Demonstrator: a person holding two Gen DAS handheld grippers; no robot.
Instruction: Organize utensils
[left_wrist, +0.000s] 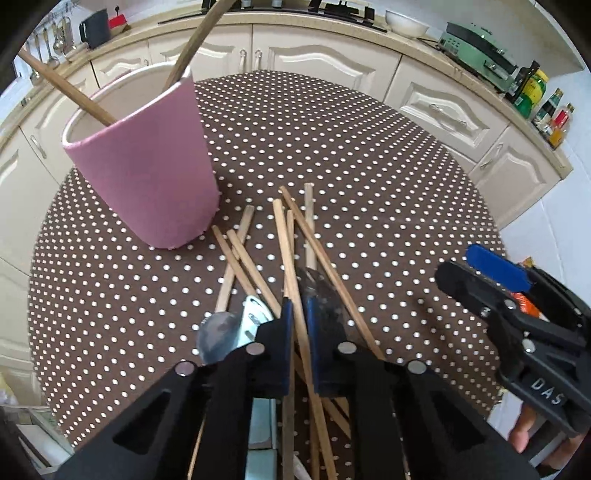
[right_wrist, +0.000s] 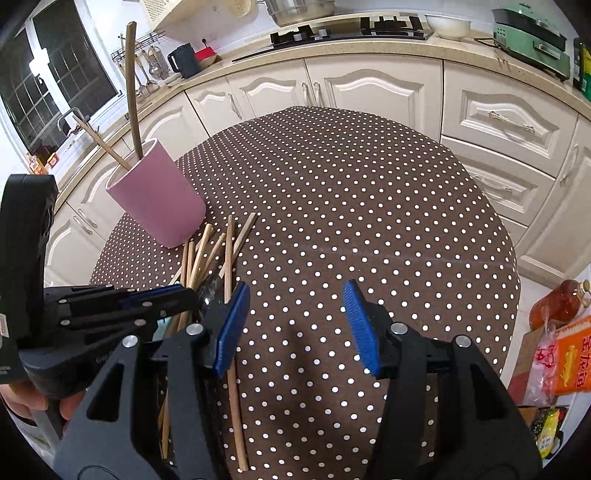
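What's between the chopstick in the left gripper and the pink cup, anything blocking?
Nothing visible. The left gripper is shut on a chopstick in the pile; only bare dotted tablecloth lies between it and the pink cup. Two sticks already lean in the cup, but its mouth has room.

A round table (right_wrist: 369, 206) has a brown dotted cloth. On it stands a pink cup (left_wrist: 155, 173) at far left, and chopsticks (left_wrist: 258, 251) lie just beside it.

Bright even indoor light; soft shadows; strong fisheye bending, dark corners; near edges slightly blurred.
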